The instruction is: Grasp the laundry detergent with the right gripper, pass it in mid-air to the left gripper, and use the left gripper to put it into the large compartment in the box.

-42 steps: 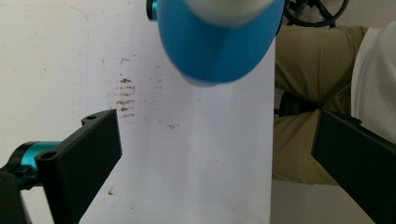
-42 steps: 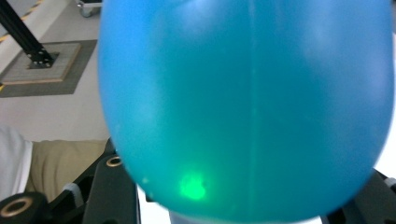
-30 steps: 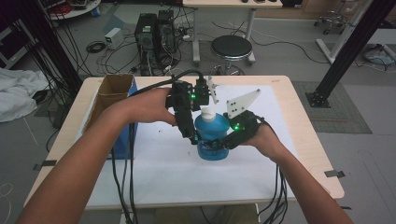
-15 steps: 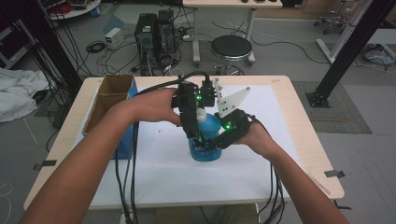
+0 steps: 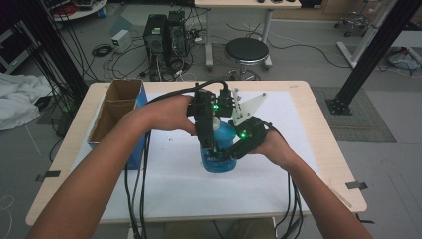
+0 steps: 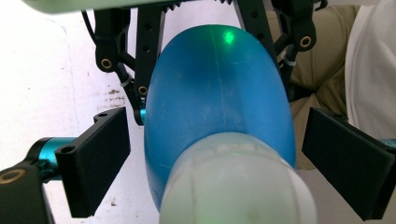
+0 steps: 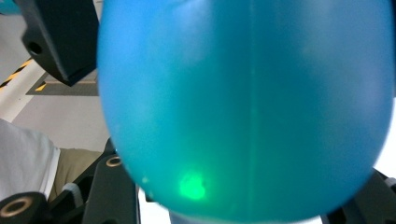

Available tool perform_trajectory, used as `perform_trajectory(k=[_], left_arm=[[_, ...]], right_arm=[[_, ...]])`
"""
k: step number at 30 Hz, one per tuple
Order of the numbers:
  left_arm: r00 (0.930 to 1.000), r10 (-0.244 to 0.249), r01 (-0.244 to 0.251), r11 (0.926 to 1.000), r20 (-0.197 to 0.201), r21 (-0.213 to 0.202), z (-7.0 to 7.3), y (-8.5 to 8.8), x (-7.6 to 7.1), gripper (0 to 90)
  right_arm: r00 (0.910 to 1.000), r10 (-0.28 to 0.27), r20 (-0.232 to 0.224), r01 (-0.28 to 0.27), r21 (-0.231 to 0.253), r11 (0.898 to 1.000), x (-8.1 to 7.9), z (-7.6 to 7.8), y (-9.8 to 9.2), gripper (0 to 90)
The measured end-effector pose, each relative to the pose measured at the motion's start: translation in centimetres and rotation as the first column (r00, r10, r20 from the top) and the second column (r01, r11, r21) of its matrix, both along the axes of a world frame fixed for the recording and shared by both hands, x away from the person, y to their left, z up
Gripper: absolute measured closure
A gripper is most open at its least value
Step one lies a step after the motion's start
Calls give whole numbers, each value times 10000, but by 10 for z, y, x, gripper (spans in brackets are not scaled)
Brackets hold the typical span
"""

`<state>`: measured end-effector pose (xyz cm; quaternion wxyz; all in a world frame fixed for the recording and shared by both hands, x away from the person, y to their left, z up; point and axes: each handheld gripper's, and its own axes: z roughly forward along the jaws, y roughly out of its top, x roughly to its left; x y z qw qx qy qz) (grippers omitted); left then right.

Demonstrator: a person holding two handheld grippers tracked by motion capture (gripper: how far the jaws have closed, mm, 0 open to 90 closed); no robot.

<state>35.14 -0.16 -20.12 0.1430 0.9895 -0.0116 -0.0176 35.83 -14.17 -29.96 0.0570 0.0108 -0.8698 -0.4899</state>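
Observation:
A blue plastic bottle (image 5: 219, 160) with a white cap (image 6: 238, 182) stands on the white mat (image 5: 169, 184) at mid table. My right gripper (image 5: 238, 148) comes in from the right and is shut on the bottle's body (image 7: 247, 102), which bulges close in the right gripper view. My left gripper (image 5: 211, 145) points down over the bottle's top. Its pads (image 6: 100, 158) stand either side of the cap with a gap on each side. These jaws have just been closing, with the cap between them.
An open cardboard box (image 5: 117, 107) with a blue side sits at the table's left. Cables trail from both grippers over the near edge (image 5: 139, 199). Beyond the far edge stand a black stool (image 5: 246, 50) and computer towers (image 5: 164, 30) on the floor.
The bottle and the right gripper have shifted slightly left and nearer to the person. The left gripper has stayed over the bottle's top.

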Motion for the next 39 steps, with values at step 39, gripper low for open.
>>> perform_trajectory(k=[39], left_arm=[[9979, -388, 385, 9992, 516, 82, -1, -1, -2, 315]], right_arm=[[10000, 45, 38, -45, 23, 10000, -1, -1, 1, 441]])
